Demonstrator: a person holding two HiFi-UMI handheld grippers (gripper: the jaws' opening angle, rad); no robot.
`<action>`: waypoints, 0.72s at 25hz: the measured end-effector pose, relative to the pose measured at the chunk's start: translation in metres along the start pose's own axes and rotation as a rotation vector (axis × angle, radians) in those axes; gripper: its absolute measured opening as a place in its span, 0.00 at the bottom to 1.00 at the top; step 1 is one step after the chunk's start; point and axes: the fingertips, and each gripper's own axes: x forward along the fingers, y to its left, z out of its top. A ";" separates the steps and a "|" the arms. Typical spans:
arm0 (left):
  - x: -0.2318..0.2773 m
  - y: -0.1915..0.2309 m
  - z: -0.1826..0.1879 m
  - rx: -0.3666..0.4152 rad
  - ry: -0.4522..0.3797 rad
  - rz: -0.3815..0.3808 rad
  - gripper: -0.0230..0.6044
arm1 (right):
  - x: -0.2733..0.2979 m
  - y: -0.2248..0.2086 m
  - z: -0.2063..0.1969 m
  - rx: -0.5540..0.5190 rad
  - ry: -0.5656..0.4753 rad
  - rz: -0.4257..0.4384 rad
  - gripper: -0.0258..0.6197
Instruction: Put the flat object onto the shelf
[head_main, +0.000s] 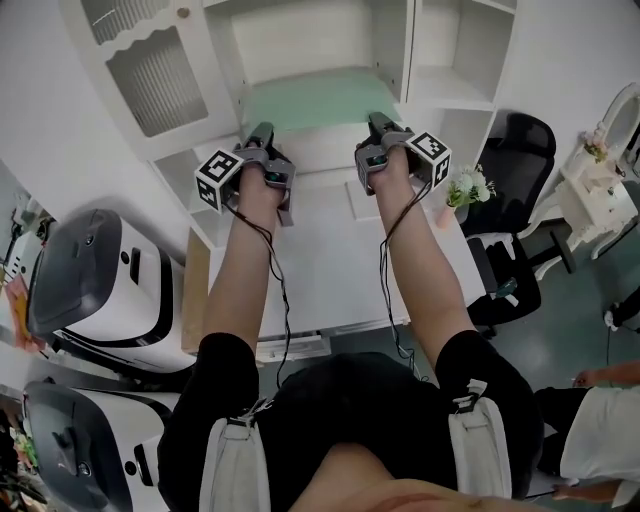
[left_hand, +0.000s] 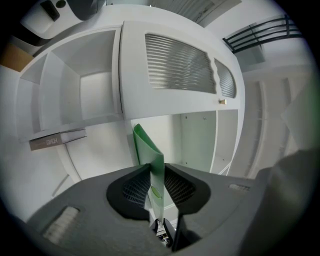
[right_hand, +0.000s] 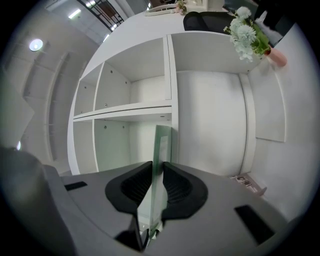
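A thin green flat sheet (head_main: 310, 100) lies level in the open lower compartment of the white shelf unit (head_main: 300, 35), with its near edge at both grippers. My left gripper (head_main: 262, 133) holds the sheet's near left edge, and my right gripper (head_main: 380, 122) holds its near right edge. In the left gripper view the sheet (left_hand: 150, 150) stands edge-on between the jaws of the left gripper (left_hand: 157, 170) and bends a little at the far end. In the right gripper view the sheet (right_hand: 162, 145) fills the narrow gap of the right gripper (right_hand: 157, 165), with the compartment (right_hand: 125, 140) behind it.
A white desk (head_main: 310, 270) lies under my arms. Flowers in a pink vase (head_main: 465, 190) and a black chair (head_main: 515, 150) are at the right. White machines (head_main: 90, 280) stand at the left. A louvred cabinet door (head_main: 150, 70) is at the upper left. A book (left_hand: 57, 140) lies on a side shelf.
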 end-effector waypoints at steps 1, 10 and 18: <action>0.004 0.001 0.002 -0.001 0.001 0.003 0.18 | 0.005 0.000 0.001 0.000 0.000 -0.006 0.14; 0.031 0.017 0.015 0.007 0.010 0.036 0.20 | 0.040 -0.006 0.008 -0.028 -0.001 -0.043 0.14; 0.041 0.009 0.024 0.125 0.015 0.005 0.26 | 0.048 0.000 0.009 -0.162 0.009 -0.038 0.20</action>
